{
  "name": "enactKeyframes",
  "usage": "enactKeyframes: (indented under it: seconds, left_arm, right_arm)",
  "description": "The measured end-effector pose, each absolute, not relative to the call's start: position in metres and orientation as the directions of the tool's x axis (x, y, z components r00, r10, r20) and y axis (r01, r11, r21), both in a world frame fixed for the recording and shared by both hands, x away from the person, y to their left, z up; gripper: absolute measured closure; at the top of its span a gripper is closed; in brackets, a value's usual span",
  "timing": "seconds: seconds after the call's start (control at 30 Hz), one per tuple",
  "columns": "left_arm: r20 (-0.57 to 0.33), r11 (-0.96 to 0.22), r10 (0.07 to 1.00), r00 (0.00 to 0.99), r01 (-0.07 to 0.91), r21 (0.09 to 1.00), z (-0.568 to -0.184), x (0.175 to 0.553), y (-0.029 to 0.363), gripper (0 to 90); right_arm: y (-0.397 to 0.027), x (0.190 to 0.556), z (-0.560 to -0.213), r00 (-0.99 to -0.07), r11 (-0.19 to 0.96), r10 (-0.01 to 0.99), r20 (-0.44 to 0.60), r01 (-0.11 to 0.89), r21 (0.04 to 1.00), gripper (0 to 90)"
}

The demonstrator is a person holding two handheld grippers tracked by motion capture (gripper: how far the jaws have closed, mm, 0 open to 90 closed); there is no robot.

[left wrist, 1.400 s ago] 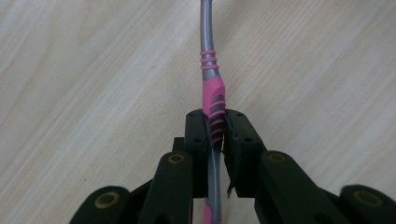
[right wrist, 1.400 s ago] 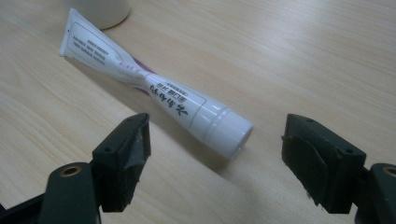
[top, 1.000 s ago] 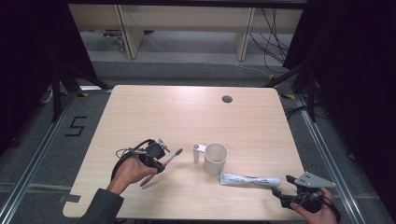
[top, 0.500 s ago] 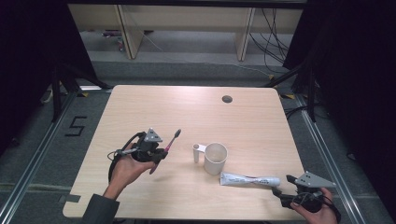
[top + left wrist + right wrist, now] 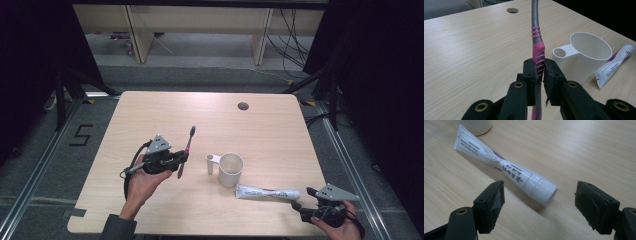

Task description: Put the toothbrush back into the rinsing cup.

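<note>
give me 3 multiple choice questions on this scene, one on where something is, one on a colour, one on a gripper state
1. Where does the toothpaste tube lie?
A. on the table beside the cup, in front of the right gripper
B. inside the cup
C. next to the table's round hole

2. What colour is the handle of the toothbrush?
A. blue and white
B. pink and grey
C. green

3. How does the left gripper stand?
A. open above the cup
B. shut on nothing
C. shut on the toothbrush

Answers:
1. A: the tube rests flat on the wood right of the cup, its cap facing the open right gripper.
2. B: the left gripper view shows a pink grip with grey ribs and a grey neck.
3. C: both pads press the handle, and the brush is lifted off the table.
</note>
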State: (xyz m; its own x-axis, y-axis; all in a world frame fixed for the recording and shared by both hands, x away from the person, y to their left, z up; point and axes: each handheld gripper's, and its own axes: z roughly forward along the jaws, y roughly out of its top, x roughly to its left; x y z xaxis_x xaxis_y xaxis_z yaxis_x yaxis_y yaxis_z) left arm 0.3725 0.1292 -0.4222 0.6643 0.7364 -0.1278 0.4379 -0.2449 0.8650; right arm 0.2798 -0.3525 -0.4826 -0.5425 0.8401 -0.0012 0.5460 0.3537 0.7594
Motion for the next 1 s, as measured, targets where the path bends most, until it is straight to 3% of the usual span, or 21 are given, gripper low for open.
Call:
enactKeyframes:
  seconds: [1.0]
  left_arm:
    - [-0.114, -0.117, 0.707, 0.698, 0.274, 0.955, -0.397, 0.385, 0.095, 79.6]
  right_arm:
    - [-0.352, 0.280, -0.483, -0.531, 0.333, 0.847, 0.012, 0.550, 0.766, 24.4]
